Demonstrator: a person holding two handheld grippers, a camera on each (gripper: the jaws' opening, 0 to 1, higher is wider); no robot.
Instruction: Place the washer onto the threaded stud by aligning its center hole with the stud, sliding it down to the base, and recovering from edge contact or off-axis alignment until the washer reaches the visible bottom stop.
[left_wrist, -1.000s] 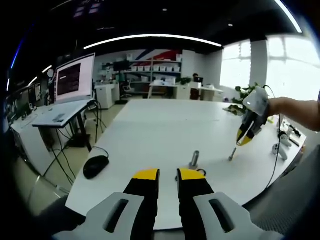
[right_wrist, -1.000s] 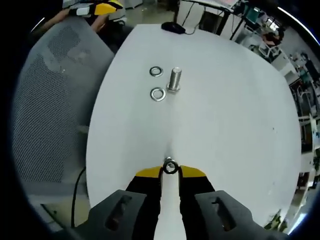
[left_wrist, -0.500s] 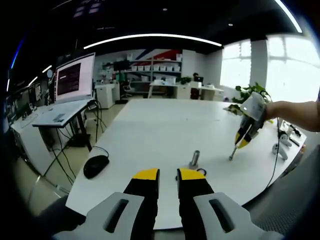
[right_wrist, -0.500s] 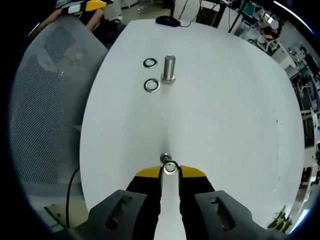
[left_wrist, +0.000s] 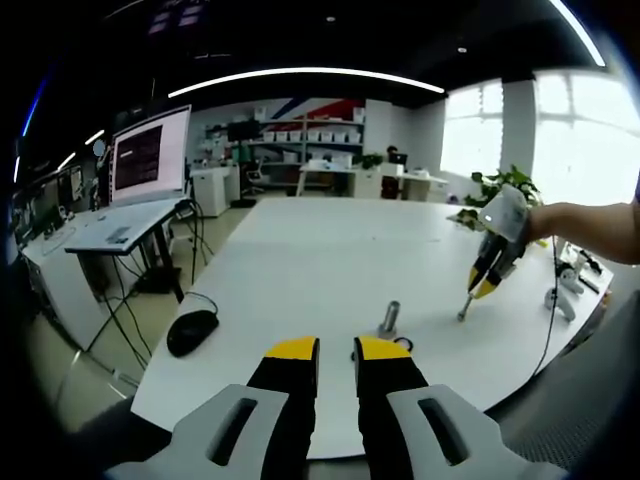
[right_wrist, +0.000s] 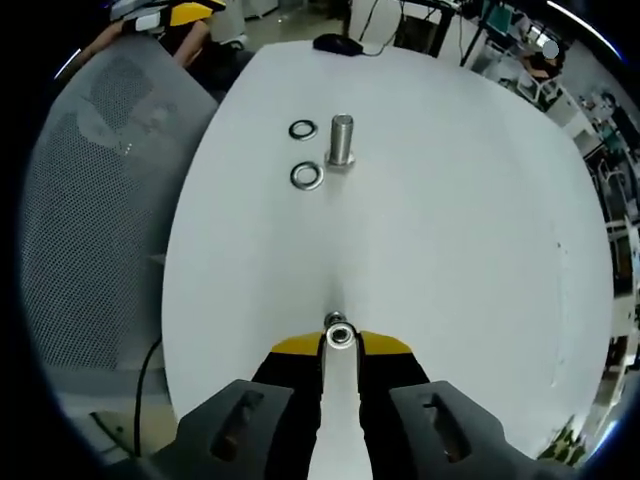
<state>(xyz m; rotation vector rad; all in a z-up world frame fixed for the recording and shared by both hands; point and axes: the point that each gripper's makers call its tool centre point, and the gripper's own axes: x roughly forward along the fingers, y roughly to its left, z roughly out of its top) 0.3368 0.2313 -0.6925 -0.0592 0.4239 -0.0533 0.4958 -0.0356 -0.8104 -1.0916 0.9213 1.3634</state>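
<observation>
Right gripper (right_wrist: 340, 341), jaws nearly closed on a washer (right_wrist: 339, 335) above the table (right_wrist: 450, 250), faces the upright stud (right_wrist: 341, 139) straight ahead; left gripper (left_wrist: 336, 349), narrow and empty, sits nearer it.

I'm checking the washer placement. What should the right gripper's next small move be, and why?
Probably lower the right gripper straight down, nudging slightly to keep it centred. Its fingers hold a washer at their tips, seemingly right over a small stud on the white table. Whether the hole is already on the stud cannot be told, so go slowly.
</observation>
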